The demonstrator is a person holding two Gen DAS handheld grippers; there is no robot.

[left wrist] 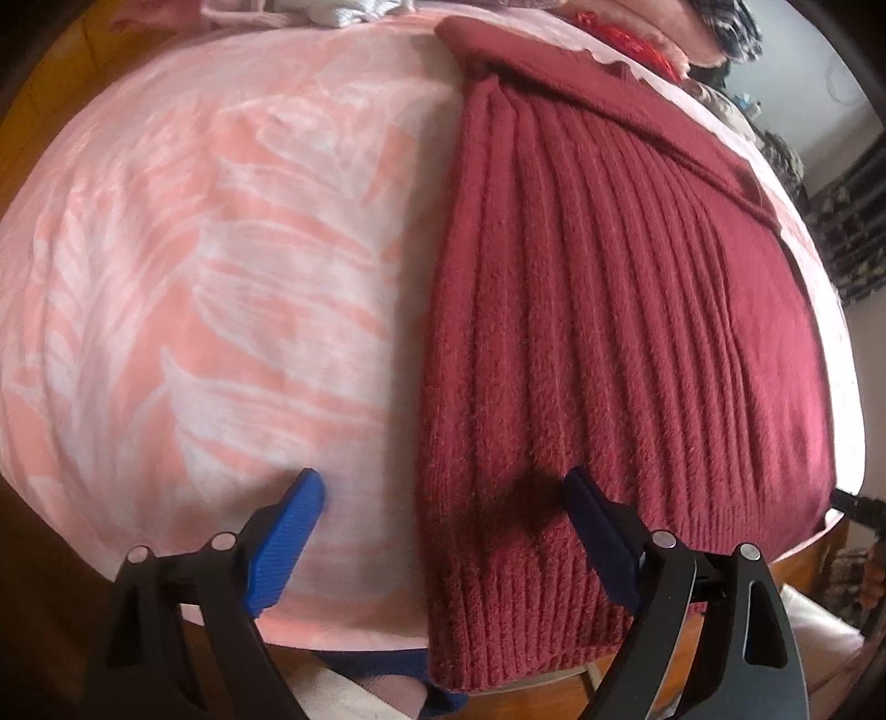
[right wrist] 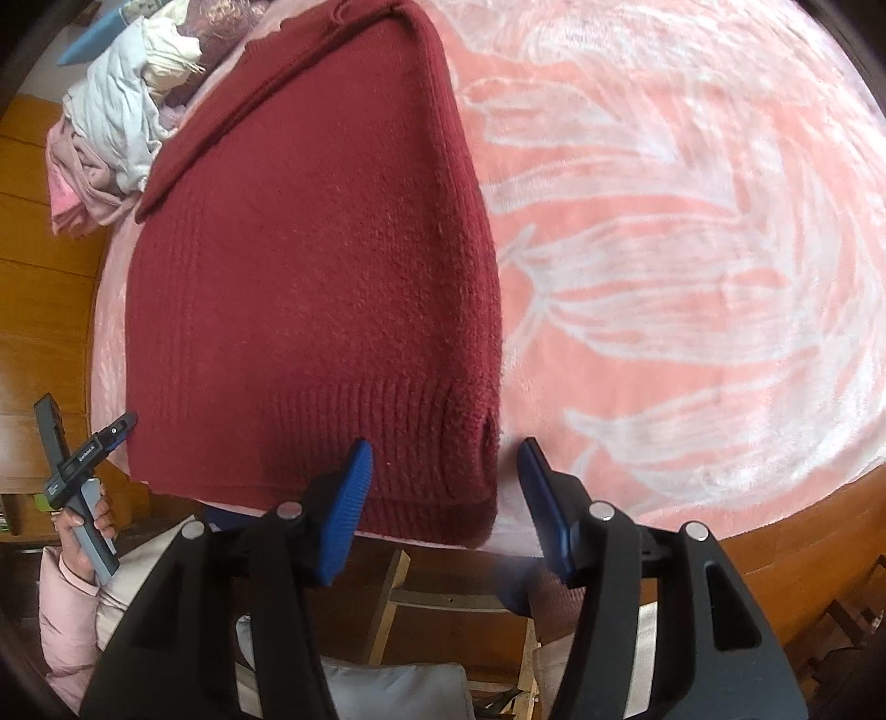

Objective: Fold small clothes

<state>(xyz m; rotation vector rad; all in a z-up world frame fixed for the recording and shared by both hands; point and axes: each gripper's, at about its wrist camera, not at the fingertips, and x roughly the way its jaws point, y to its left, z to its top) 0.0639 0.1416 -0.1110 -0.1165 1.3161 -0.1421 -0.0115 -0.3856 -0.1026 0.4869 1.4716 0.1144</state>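
A dark red ribbed knit sweater (left wrist: 620, 310) lies flat and folded lengthwise on a pink and white blanket (left wrist: 210, 266). My left gripper (left wrist: 443, 487) is open over its near left hem corner; one finger is over the blanket, the other over the knit. In the right wrist view the sweater (right wrist: 310, 277) fills the left half. My right gripper (right wrist: 446, 459) is open, straddling the sweater's near right hem corner, holding nothing. The left gripper (right wrist: 119, 429) shows at the sweater's far left hem corner, held by a hand.
A pile of loose clothes (right wrist: 116, 111) sits at the blanket's (right wrist: 692, 249) far left corner. More clothes (left wrist: 637, 33) lie beyond the sweater's collar. The wooden table edge (right wrist: 775, 531) runs just below the hem. A wooden stool frame (right wrist: 398, 598) stands under the edge.
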